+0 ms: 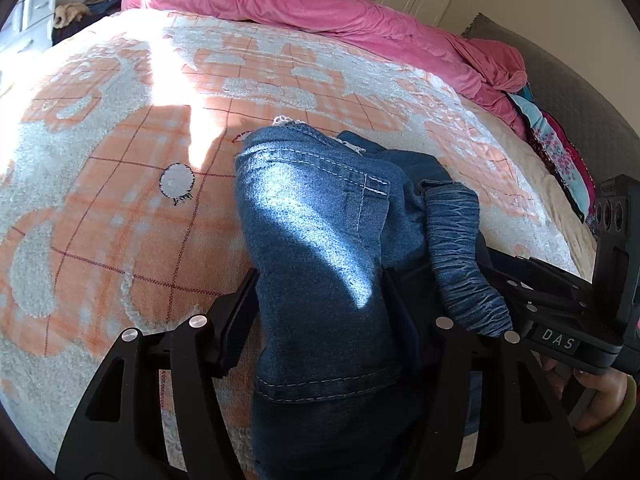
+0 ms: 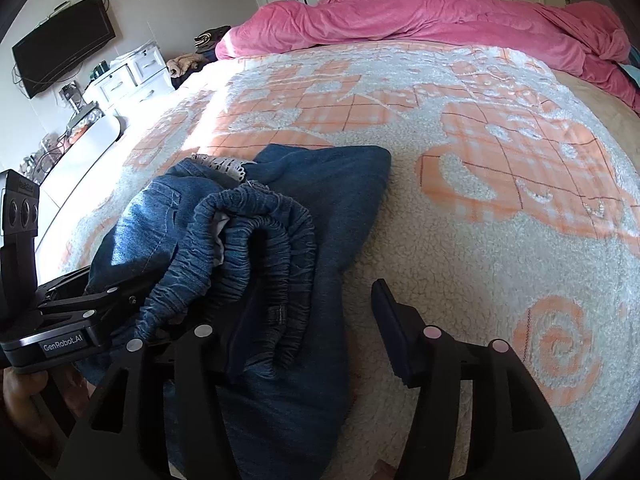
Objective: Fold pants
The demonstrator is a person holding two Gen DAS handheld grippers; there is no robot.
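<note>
Left gripper (image 1: pixel 320 304) half open, blue denim pants (image 1: pixel 320 240) between its jaws, unpinched; right gripper (image 2: pixel 308 320) likewise parted over the elastic waistband (image 2: pixel 256 240). Pants bunched on bed's peach-and-white fleece blanket (image 2: pixel 480 220). Pink duvet (image 2: pixel 420 20) beyond; wall-mounted television (image 2: pixel 64 46) at left.

The jeans (image 2: pixel 280 216) are blue denim with pale stitching and a bit of white lace at the far end. Under them the blanket (image 2: pixel 480 240) is fluffy white with orange checked patches lined in dark red. Beyond the jeans lies a pink quilt (image 2: pixel 420 20). Both grippers are black.
</note>
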